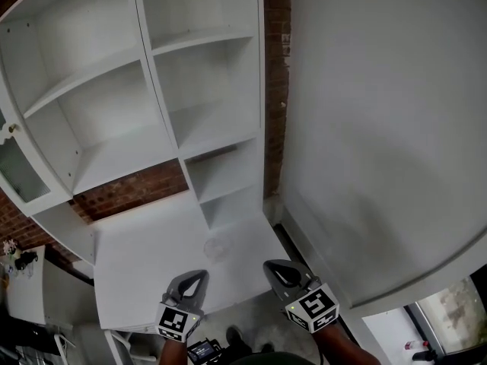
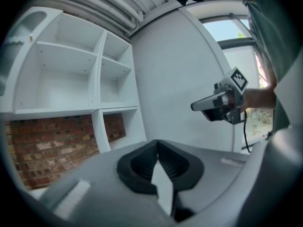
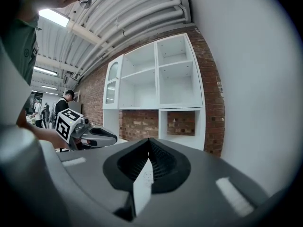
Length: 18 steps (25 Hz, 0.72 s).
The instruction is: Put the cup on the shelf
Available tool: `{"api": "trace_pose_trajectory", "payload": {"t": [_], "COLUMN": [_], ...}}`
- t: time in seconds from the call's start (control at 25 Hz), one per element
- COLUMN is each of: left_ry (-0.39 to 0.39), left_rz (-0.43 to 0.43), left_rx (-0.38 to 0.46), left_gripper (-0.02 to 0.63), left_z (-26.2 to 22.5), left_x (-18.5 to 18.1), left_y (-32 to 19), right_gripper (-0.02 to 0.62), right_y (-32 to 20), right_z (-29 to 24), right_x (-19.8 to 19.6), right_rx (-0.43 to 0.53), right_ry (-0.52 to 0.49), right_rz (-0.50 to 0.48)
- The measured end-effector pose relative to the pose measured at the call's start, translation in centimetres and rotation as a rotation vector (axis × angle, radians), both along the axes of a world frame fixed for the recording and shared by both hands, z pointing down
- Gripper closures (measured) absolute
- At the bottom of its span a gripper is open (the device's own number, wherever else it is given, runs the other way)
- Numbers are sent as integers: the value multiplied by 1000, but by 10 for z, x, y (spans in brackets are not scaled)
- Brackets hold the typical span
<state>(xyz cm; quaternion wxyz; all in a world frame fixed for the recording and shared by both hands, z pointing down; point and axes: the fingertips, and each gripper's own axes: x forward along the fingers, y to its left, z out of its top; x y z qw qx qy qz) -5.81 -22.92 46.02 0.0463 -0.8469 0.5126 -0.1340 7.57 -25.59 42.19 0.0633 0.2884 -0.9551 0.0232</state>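
Observation:
A clear cup [image 1: 217, 246], faint against the white, stands on the white table [image 1: 144, 257] just beyond both grippers. Behind the table rises the white shelf unit [image 1: 122, 154] with open compartments, seen also in the left gripper view as the shelf unit [image 2: 71, 74] and in the right gripper view as the shelf unit [image 3: 158, 79]. My left gripper [image 1: 199, 274] is shut and holds nothing; its own view shows the left gripper [image 2: 157, 144] with the jaw tips meeting. My right gripper [image 1: 271, 265] is likewise shut and empty, as the right gripper [image 3: 149, 141] shows. They hover side by side near the table's front edge.
A large white wall panel [image 1: 380, 128] stands close on the right. Red brick wall [image 1: 137, 188] shows behind the lower shelves. A glass-door cabinet [image 1: 19, 169] is at the far left. A person [image 3: 64, 105] stands far off in the room.

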Motion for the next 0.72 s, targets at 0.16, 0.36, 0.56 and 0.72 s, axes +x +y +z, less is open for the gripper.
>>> {"api": "trace_pose_trajectory", "payload": {"t": [0.16, 0.36, 0.56, 0.72], "left_ry": [11, 28, 42, 55], "left_rz": [31, 53, 78, 92], "left_rx": [-5, -14, -22, -28], "left_gripper": [603, 603, 603, 603], "left_z": [6, 13, 19, 24], "left_x": [-3, -15, -27, -39], "left_y": [-29, -62, -91, -112], "right_gripper": [589, 589, 589, 589], "right_y": [-24, -49, -72, -88], "right_z": [2, 6, 10, 10], "right_x": [0, -9, -18, -28], "right_rx": [-5, -15, -24, -29], "right_ry": [15, 22, 35, 45], "right_rz": [41, 74, 115, 141]}}
